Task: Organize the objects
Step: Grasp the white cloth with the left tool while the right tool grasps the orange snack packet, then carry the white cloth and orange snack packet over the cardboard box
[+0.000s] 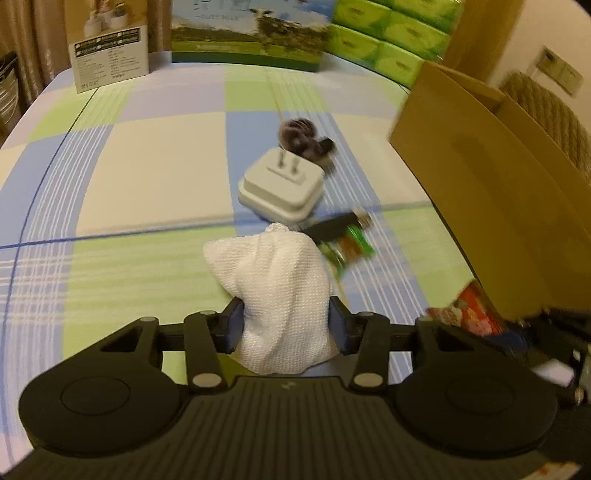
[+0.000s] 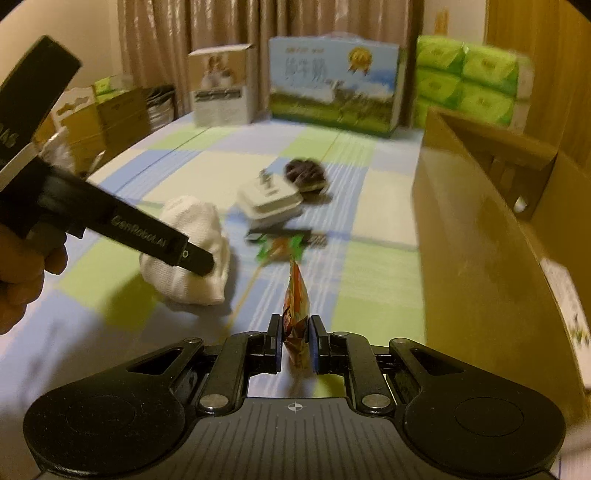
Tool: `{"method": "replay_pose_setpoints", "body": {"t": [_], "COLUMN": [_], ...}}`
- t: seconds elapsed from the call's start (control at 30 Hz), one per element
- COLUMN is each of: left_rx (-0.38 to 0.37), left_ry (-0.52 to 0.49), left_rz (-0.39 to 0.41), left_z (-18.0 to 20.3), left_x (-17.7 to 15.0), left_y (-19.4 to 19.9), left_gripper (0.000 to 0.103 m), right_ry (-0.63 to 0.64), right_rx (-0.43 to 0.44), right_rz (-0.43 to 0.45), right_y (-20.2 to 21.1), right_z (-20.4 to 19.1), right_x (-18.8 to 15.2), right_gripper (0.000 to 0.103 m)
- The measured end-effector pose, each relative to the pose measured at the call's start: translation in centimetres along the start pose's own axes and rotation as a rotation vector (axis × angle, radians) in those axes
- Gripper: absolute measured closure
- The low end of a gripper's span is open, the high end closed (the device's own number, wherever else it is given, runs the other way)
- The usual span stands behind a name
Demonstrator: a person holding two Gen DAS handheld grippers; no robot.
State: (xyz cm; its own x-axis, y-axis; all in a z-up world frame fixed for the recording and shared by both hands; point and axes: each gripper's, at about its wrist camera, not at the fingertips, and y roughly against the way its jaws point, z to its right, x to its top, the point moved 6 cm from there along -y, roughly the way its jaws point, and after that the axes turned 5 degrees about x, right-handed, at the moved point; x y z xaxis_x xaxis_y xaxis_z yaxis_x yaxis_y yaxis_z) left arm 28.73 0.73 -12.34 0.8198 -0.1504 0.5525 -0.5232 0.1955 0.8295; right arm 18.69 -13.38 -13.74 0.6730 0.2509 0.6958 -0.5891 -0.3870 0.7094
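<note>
Left hand-held gripper (image 1: 286,325): clamped on white pouch (image 1: 273,291), fingers (image 1: 232,325) pressing both sides of its lower part. In right wrist view, same gripper (image 2: 199,264) against pouch (image 2: 192,251), pouch bottom touching checked sheet (image 1: 129,166).

Right hand-held gripper (image 2: 295,343): narrow, pinching orange snack packet (image 2: 295,306) edge-on, packet standing upright between fingers (image 2: 275,341). In left wrist view, packet (image 1: 465,314) just right of pouch, close against carton wall.

Landmark: white charger (image 1: 280,184), prongs up, lying on sheet.
- Pouch: just in front of charger, nearly touching its near edge.
- Dark coiled cable (image 1: 306,138): directly behind charger, touching or overlapping; blurred, cannot tell which.
- Black stick-shaped item (image 1: 336,225): in front-right of charger, lying across green packet (image 1: 347,253). Details smeared by motion blur.
- Brown carton (image 1: 480,177): right of charger, well apart, top open, flap up.
- Blue-green printed box (image 1: 247,33): far behind charger, at sheet's back edge.
- White product box (image 1: 109,57): back-left of charger, well apart.
- Green tissue packs (image 1: 388,37): back-right, stacked behind carton.
- Curtain (image 2: 221,37): behind the boxes.

Person's hand (image 2: 22,266) on left gripper handle, at left edge of right wrist view.
</note>
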Motion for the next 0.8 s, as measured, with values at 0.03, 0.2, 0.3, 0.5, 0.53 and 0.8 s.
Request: {"method": "replay_pose_setpoints", "body": {"t": [0.03, 0.2, 0.3, 0.5, 0.53, 0.8], "left_rx": [-0.009, -0.037, -0.013, -0.008, -0.012, -0.003], "left_ry": [-0.023, -0.035, -0.071, -0.062, -0.054, -0.076], "left_rz": [-0.013, -0.019, -0.029, -0.026, -0.025, -0.012], "left_z": [0.3, 0.9, 1.1, 0.5, 0.3, 0.6], "left_x": [-0.6, -4.0, -5.5, -6.3, -6.3, -6.2], "left_y": [0.8, 4.3, 4.6, 3.9, 3.8, 3.5], "left_gripper": [0.062, 0.062, 0.062, 0.061, 0.060, 0.056], "right_ry": [-0.003, -0.024, -0.031, 0.011, 0.012, 0.033], "right_rx": [0.020, 0.071, 0.046, 0.039, 0.038, 0.007], "right_rz": [-0.024, -0.114, -0.100, -0.057, -0.049, -0.040], "right_y": [0.7, 2.4, 2.1, 0.2, 0.0, 1.2], "right_z": [-0.2, -0.7, -0.7, -1.0, -0.9, -0.7], "right_x": [-0.3, -1.9, -2.0, -1.5, -1.6, -3.2], "right_gripper": [0.092, 0.092, 0.092, 0.089, 0.087, 0.046]}}
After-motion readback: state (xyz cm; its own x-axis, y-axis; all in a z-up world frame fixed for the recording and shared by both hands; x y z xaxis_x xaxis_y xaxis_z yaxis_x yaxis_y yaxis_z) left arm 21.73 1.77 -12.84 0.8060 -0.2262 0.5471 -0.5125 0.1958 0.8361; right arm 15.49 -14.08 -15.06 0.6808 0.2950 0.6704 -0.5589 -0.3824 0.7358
